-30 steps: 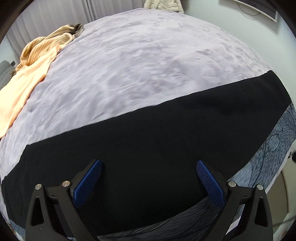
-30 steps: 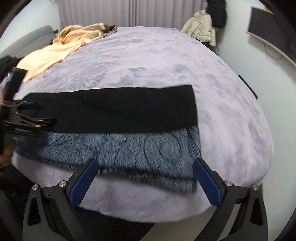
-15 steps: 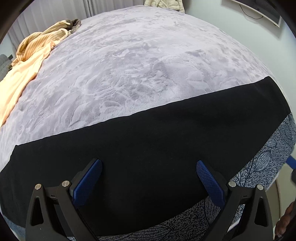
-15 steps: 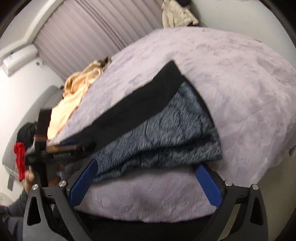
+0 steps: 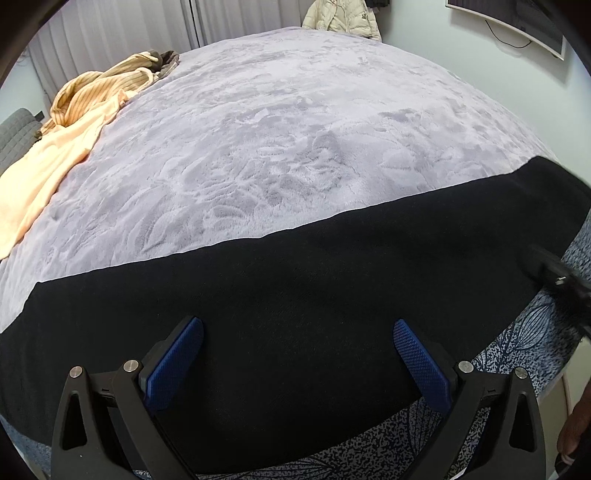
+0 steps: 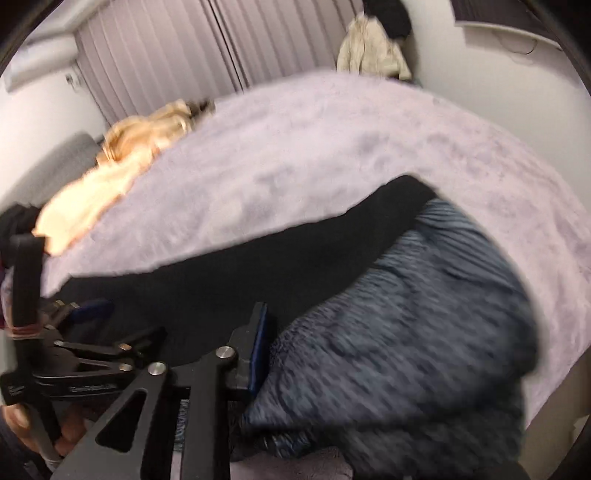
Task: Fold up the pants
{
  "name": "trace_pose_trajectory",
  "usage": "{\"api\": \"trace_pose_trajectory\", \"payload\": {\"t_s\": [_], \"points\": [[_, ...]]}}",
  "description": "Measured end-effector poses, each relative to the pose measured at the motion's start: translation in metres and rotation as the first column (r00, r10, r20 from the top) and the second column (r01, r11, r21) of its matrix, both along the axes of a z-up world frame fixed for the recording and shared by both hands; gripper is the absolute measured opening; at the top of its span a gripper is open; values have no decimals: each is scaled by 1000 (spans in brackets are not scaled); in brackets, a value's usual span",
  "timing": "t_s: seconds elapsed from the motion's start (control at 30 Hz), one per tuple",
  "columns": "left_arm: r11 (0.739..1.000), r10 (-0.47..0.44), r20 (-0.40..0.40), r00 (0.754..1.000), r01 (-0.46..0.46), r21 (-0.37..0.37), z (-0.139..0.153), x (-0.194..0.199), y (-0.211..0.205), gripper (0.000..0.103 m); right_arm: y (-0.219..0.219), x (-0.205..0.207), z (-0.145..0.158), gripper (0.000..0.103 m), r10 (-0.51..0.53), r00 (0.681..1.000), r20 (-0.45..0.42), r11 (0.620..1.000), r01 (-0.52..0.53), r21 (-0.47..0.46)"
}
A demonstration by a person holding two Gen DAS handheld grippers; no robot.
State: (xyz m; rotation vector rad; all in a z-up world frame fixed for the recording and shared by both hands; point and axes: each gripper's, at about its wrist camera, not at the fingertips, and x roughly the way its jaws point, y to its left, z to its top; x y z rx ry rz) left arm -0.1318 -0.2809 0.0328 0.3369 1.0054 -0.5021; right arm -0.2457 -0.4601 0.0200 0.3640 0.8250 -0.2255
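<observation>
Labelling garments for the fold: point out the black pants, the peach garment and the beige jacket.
black pants (image 5: 295, 295), left wrist view, middle of the black panel.
peach garment (image 5: 55, 170), left wrist view, its flat pale part at the bed's left edge.
beige jacket (image 6: 369, 59), right wrist view, its front, past the bed.

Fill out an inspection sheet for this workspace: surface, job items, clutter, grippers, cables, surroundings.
Surface: bed under a lilac plush cover.
Job's things: pants, black side up with a blue-grey patterned side showing, stretched along the near edge.
Clutter: peach and striped garments heaped at the far left corner.
Grippers: left gripper open above the black fabric, pads clear of it; right gripper has just been closing, its jaws near together at the pants' edge; blur hides whether fabric is pinched.
Cables: one thin wall cable below a mounted panel.
Surroundings: grey curtains; pale jacket hanging beyond the bed.
</observation>
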Motion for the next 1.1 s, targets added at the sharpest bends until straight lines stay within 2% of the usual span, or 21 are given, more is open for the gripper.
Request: {"api": "trace_pose_trajectory", "payload": {"t_s": [0.07,0.13,0.2,0.3,0.47,0.57,0.73,0.83,0.87,0.9,0.93,0.97,1.03,1.07,1.1], "points": [[1000,-4,4,1000,4,-3,1,-2,2,103,-6,3,-2,31,-32,999,9,999,31,38],[1000,-9,-30,1000,8,-18,7,-4,8,103,2,3,16,22,-40,999,21,999,41,-19],[995,45,-49,998,-49,-90,24,1,34,103,24,1,42,17,-4,997,79,994,13,-109],[974,173,-44,984,-177,-144,38,14,77,103,64,1,78,16,62,989,137,969,-26,-246],[912,317,-175,932,-350,-214,35,48,152,103,140,15,114,16,220,958,185,907,-131,-400],[889,370,-199,907,-409,-208,31,59,189,103,189,33,103,16,310,939,149,855,-207,-476],[811,492,-184,851,-525,-257,41,64,268,103,275,63,60,16,454,890,40,752,-359,-552],[783,545,-180,819,-574,-240,34,79,300,103,317,78,25,16,496,866,-57,665,-421,-616],[775,555,-192,809,-587,-232,29,84,308,103,326,83,14,17,500,861,-92,652,-444,-615],[766,567,-202,798,-602,-227,27,85,315,103,333,88,4,24,503,854,-131,642,-471,-604],[754,580,-208,788,-616,-228,25,84,322,103,338,89,-2,26,506,847,-164,629,-492,-602],[751,584,-205,785,-619,-231,25,84,326,103,343,87,-4,31,506,844,-178,604,-493,-626],[752,590,-180,787,-617,-233,30,80,328,103,348,79,1,58,531,828,-180,574,-507,-643],[761,580,-166,797,-603,-238,35,76,324,103,349,75,7,79,548,818,-177,575,-521,-631],[776,561,-155,813,-582,-245,40,73,319,103,348,68,17,83,559,813,-162,578,-522,-627]]}}
